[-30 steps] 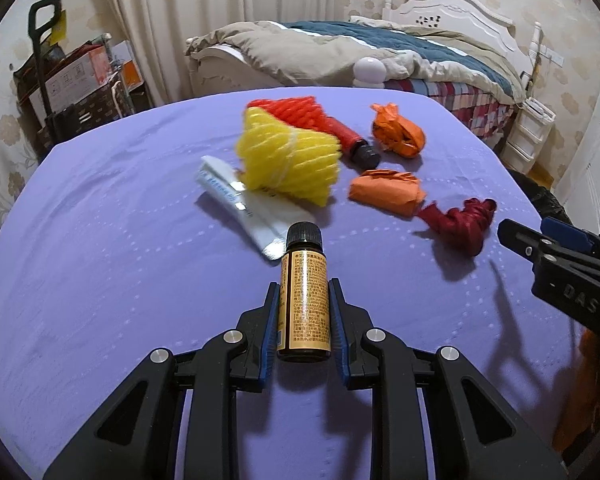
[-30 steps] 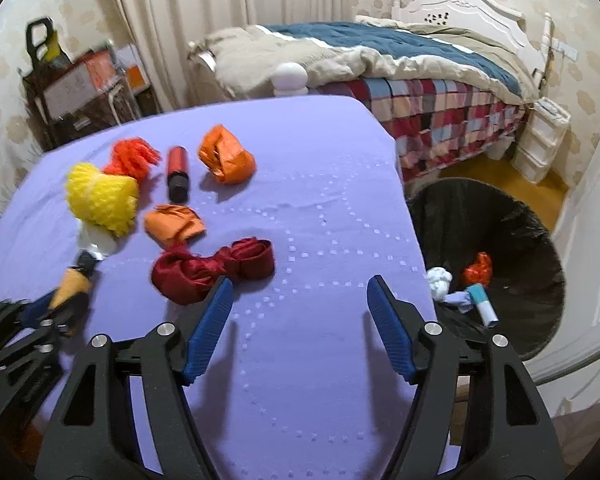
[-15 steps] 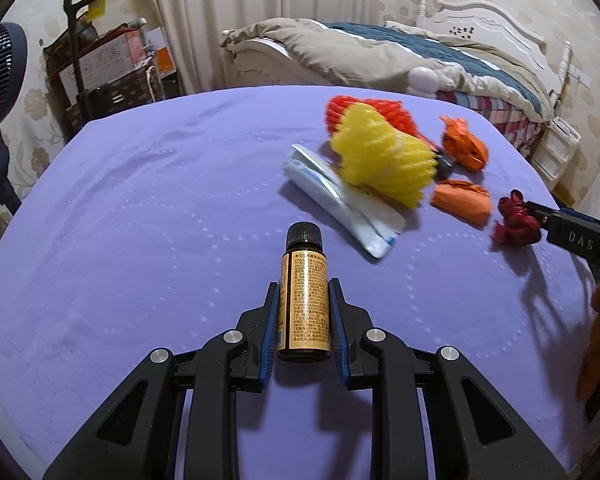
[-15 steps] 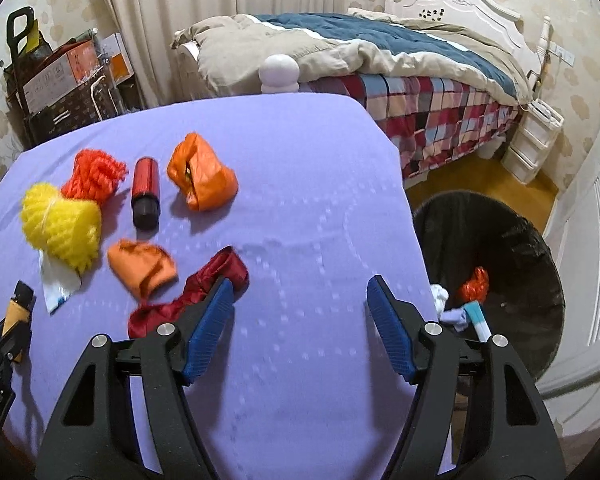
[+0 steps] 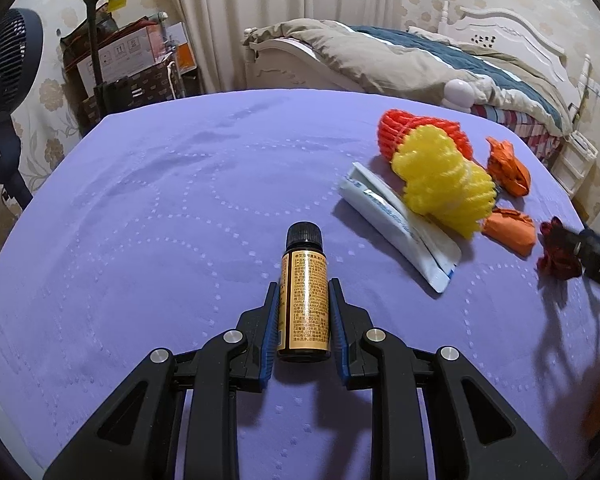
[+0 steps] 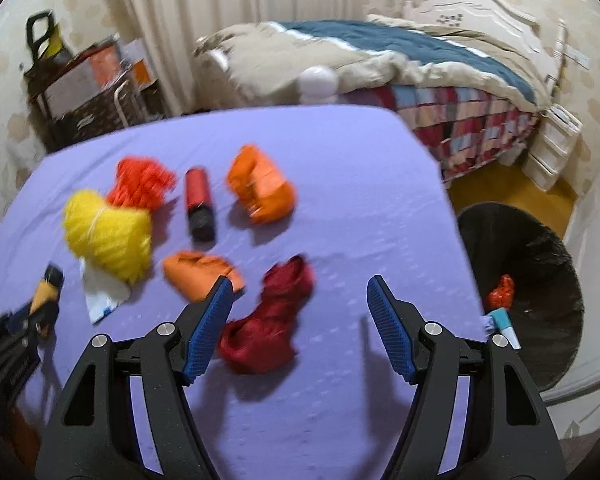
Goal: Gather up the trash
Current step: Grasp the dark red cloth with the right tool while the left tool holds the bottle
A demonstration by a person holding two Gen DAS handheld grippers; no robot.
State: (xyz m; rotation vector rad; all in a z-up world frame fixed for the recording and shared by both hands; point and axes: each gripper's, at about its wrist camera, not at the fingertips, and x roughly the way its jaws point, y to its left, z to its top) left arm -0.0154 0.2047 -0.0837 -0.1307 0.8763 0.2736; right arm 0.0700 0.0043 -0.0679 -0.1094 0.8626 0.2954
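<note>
Left wrist view: the left gripper [image 5: 303, 312] is clenched on a small amber bottle [image 5: 304, 304] held over the purple bench [image 5: 160, 208]. At 2 o'clock lie a yellow net [image 5: 444, 184], a white tube [image 5: 400, 226] and orange wrappers [image 5: 508, 230], uncollected. A bed [image 5: 400, 60] stands at 1 o'clock.

Right wrist view: the right gripper [image 6: 300, 320] is released and empty above a dark red wrapper [image 6: 272, 320]. At 3 o'clock the black bin [image 6: 540, 264] on the floor already holds a few scraps; I judge most trash remains.
</note>
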